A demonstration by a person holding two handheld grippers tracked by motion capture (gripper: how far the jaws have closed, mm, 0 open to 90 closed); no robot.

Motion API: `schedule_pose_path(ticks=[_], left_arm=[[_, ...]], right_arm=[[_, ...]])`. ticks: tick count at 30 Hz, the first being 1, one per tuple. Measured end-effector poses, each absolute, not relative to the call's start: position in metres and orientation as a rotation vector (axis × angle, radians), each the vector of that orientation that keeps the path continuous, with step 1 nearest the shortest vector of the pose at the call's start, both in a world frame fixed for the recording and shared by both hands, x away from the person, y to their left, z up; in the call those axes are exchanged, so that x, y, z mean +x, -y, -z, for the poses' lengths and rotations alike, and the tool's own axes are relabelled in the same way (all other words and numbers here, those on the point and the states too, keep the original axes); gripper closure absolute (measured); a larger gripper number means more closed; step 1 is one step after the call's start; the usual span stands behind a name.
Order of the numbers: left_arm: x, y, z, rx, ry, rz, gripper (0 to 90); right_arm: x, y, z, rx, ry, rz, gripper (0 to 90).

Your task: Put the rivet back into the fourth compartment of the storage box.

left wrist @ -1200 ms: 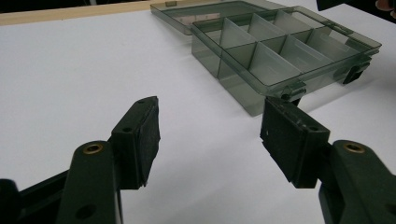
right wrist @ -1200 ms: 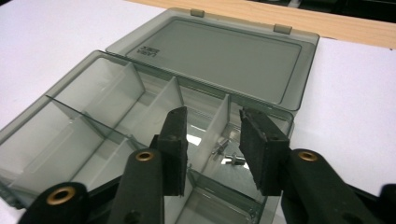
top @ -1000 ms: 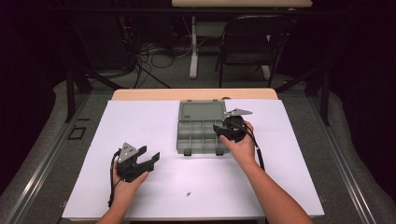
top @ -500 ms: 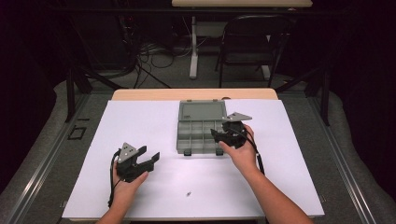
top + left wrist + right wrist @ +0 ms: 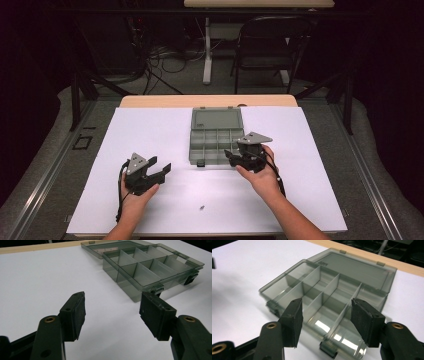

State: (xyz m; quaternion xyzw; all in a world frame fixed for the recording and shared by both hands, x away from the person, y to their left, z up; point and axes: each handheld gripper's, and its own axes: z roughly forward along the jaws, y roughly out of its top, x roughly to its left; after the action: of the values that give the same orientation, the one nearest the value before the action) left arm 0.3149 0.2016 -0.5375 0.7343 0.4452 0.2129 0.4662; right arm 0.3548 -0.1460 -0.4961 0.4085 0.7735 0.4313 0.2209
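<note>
R claw [image 5: 239, 159] sits just off the front-right corner of the compartment box [image 5: 216, 141], jaws spread, having just been opening w/ nothing between them; pads clear of the box. From the R claw's own view the box [image 5: 329, 287] lies right ahead & below, lid flipped flat behind it, front latch just under the pads. L claw [image 5: 159, 172] rests on the white worktop [image 5: 150, 130], released & empty; box well ahead, off to its right.
</note>
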Motion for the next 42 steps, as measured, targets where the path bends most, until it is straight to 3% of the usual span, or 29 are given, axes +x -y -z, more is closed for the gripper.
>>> schedule_pose_path(ticks=[11, 21, 42], left_arm=[[0.315, -0.202, 0.537, 1.801, -1.091, -0.523, 37.3], [0.314, -0.202, 0.537, 1.8, -1.091, -0.527, 37.3], [0.314, -0.202, 0.537, 1.796, -1.091, -0.524, 37.3]], right_arm=[[0.33, 0.153, 0.499, 1.11, -2.14, -1.23, 42.1], [0.313, 0.151, 0.51, 1.041, -2.158, -1.221, 33.1], [0.284, 0.132, 0.541, 0.953, -2.278, -1.217, 37.6]])
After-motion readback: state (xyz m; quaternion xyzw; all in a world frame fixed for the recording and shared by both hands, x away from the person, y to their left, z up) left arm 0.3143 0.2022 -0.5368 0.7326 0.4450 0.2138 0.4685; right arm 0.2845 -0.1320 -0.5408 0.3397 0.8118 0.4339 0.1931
